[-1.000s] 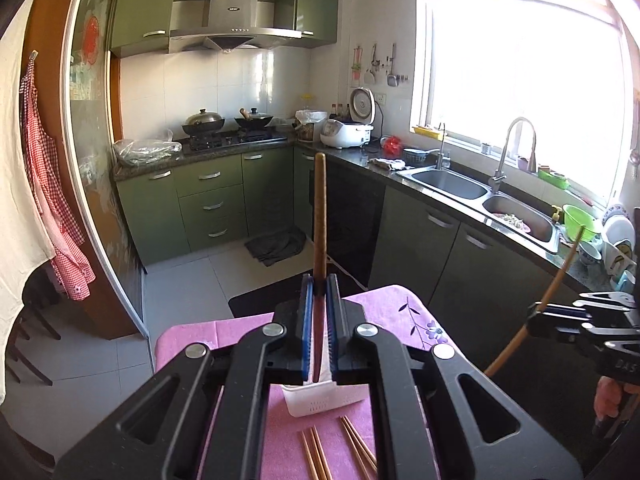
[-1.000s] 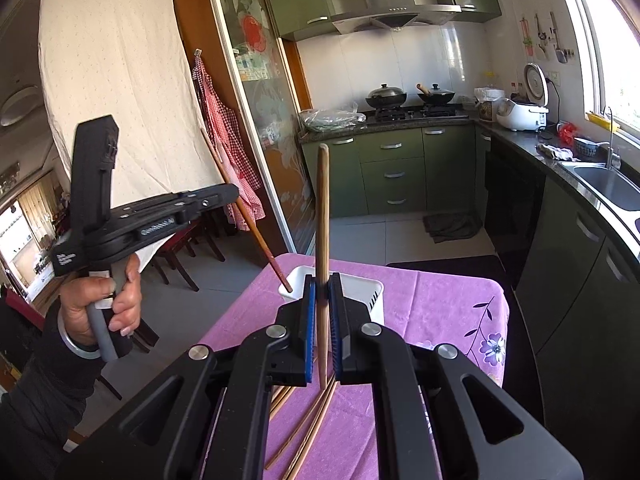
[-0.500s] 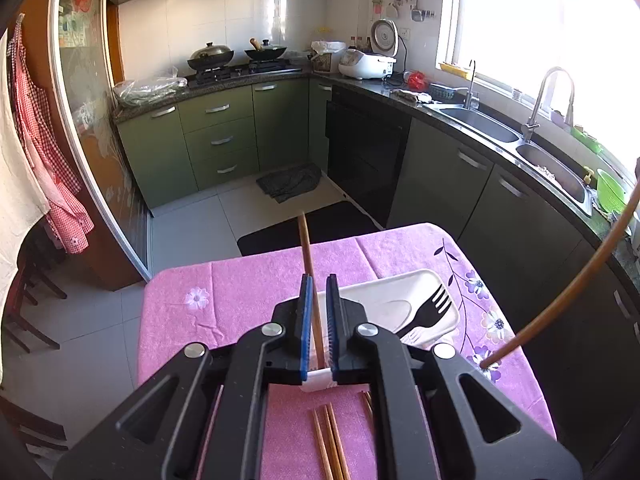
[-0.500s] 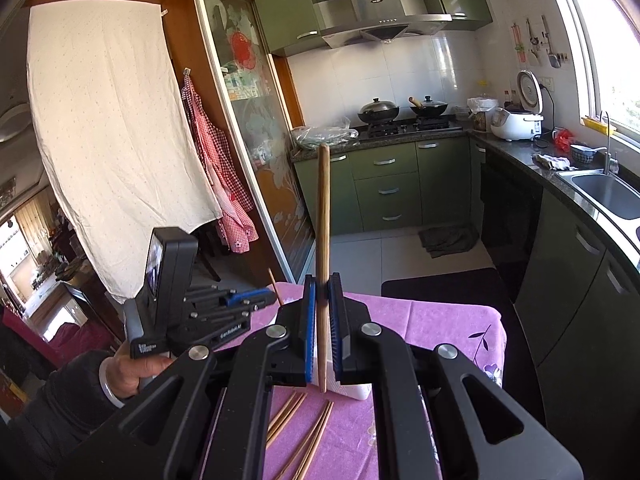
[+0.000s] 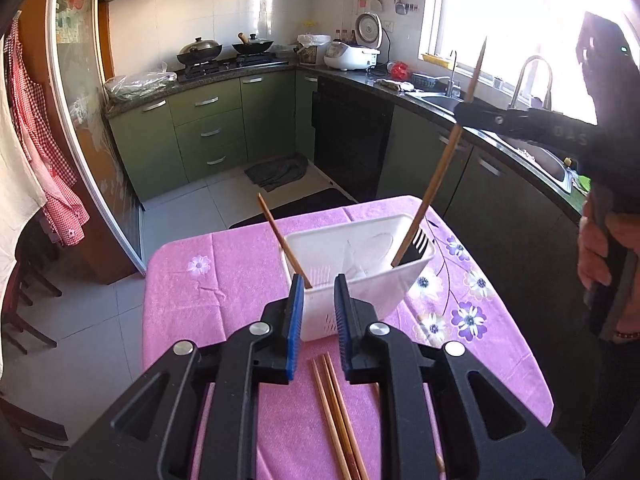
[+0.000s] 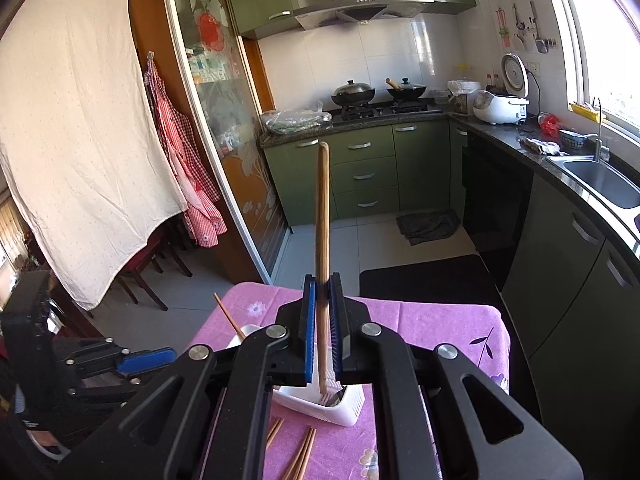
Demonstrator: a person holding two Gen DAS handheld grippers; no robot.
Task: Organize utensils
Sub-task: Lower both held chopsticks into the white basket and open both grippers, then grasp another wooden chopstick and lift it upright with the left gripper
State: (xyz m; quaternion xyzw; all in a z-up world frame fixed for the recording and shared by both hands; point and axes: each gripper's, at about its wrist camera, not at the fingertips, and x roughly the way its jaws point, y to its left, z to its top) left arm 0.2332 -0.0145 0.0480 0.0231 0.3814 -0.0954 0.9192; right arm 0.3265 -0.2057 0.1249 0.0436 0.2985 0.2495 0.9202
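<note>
- Half a second on: left gripper now parted, chopstick released, leaning in white basket.
- Right gripper clamped on second chopstick, tip inside basket beside black fork.
- Two basket chopsticks; loose ones on cloth (count unclear).
- Fork plain only from left.

Right gripper, frame centre: blue pads clamped on an upright wooden chopstick, lower tip inside the white basket on the pink tablecloth. Second chopstick leans from the basket's left. Left gripper lower left.
</note>
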